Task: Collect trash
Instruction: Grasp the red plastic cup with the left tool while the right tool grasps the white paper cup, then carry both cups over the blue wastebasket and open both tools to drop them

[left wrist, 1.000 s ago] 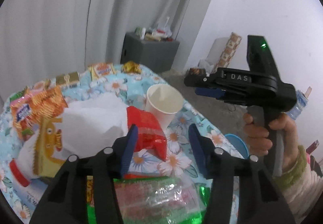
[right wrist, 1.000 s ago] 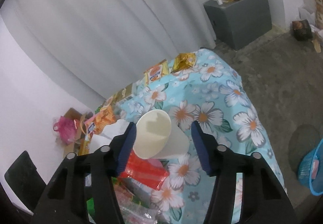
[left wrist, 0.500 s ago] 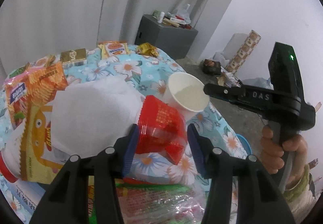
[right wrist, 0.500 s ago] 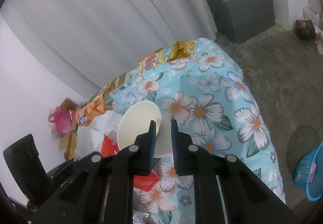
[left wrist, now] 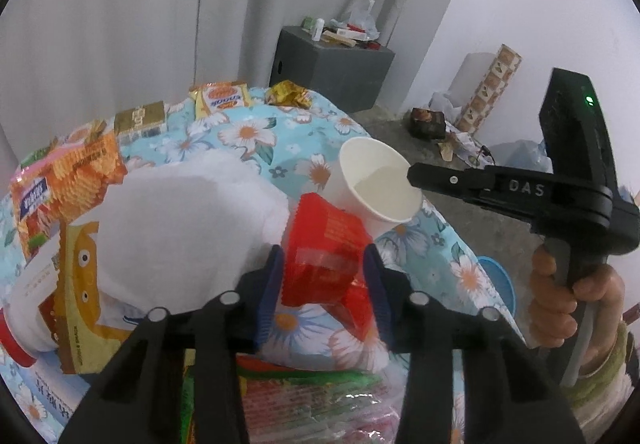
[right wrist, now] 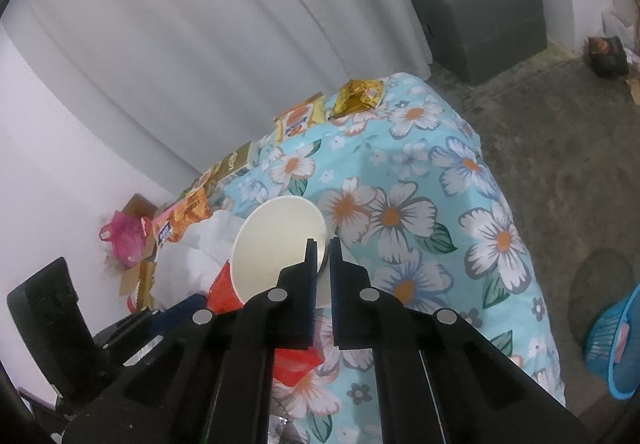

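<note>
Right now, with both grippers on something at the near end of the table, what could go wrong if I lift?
The right gripper pinches only the thin rim of the paper cup; the wall could crumple or slip out.

The left gripper, whose jaws have just been closing, flanks the red wrapper. That crinkly film touches the cup and the white bag, so lifting may drag either one.

The blue basket sits on the floor beyond the table edge; a loose drop could miss it.

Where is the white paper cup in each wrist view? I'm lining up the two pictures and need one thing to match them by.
Left wrist view: the white paper cup is right of centre, its rim pinched by the right gripper.
Right wrist view: the cup is at centre, just left of the closed fingers.
Shared landmark: the grey cabinet by the curtain.
</note>
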`<state>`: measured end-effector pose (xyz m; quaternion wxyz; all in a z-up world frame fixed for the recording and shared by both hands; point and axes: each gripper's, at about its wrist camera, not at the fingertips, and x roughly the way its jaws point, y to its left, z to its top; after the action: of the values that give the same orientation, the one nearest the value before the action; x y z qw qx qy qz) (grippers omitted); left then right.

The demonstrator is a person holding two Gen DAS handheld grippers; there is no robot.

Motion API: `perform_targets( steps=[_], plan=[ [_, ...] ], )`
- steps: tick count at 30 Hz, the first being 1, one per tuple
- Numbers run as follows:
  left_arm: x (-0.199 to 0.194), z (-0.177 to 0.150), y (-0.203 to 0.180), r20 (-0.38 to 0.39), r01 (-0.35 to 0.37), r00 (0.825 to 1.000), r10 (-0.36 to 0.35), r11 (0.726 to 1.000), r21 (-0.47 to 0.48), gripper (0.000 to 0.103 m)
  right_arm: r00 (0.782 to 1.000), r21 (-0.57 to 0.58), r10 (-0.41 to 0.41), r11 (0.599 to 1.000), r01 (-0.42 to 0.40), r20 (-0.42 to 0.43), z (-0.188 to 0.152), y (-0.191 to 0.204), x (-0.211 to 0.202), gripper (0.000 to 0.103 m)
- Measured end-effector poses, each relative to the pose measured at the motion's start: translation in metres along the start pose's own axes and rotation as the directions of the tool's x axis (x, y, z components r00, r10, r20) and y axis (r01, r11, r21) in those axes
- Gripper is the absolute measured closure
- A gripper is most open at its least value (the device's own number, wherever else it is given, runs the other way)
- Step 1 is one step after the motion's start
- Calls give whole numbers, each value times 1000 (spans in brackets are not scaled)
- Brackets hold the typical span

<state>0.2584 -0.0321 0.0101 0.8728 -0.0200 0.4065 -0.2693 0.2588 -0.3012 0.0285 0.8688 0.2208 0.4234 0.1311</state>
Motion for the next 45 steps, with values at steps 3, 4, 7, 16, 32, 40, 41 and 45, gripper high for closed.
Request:
perform_targets(
  steps=[3, 4, 7, 16, 32, 40, 41, 45],
  plan=[
    [-2, -2, -4, -2, 9, 1000, -8, 1000, 12, 71, 1000, 6, 2, 1000, -2, 3, -2, -3, -1, 100],
    [-2, -3, -5, -7, 11, 1000, -11, 1000, 14, 73, 1000, 8, 3, 1000, -3, 3, -2, -4, -1, 100],
    [-3, -6, -10, -15, 36, 999, -35, 999, 21, 73, 1000, 13, 3, 1000, -3, 7, -6, -8, -4, 101],
    [4, -14, -21, -59, 84, 995, -83, 996, 22, 84, 1000, 39, 12, 999, -13, 29, -15, -19, -15, 102],
    [-26, -19, -39, 4, 131, 991, -131, 989, 63, 97, 994, 83, 22, 996, -31, 103, -22, -32, -54, 102],
    [-55, -15, -52, 59, 160, 985, -164, 985, 71, 97, 989, 104, 7, 994, -23, 150, -33, -33, -88, 102],
    [-57, -14, -53, 66, 163, 983, -169, 984, 75, 97, 987, 108, 6, 994, -23, 159, -35, -33, -93, 102],
    [-69, -11, -66, 89, 190, 976, -198, 977, 94, 97, 982, 119, 1, 993, -24, 189, -40, -34, -111, 102]
  ],
)
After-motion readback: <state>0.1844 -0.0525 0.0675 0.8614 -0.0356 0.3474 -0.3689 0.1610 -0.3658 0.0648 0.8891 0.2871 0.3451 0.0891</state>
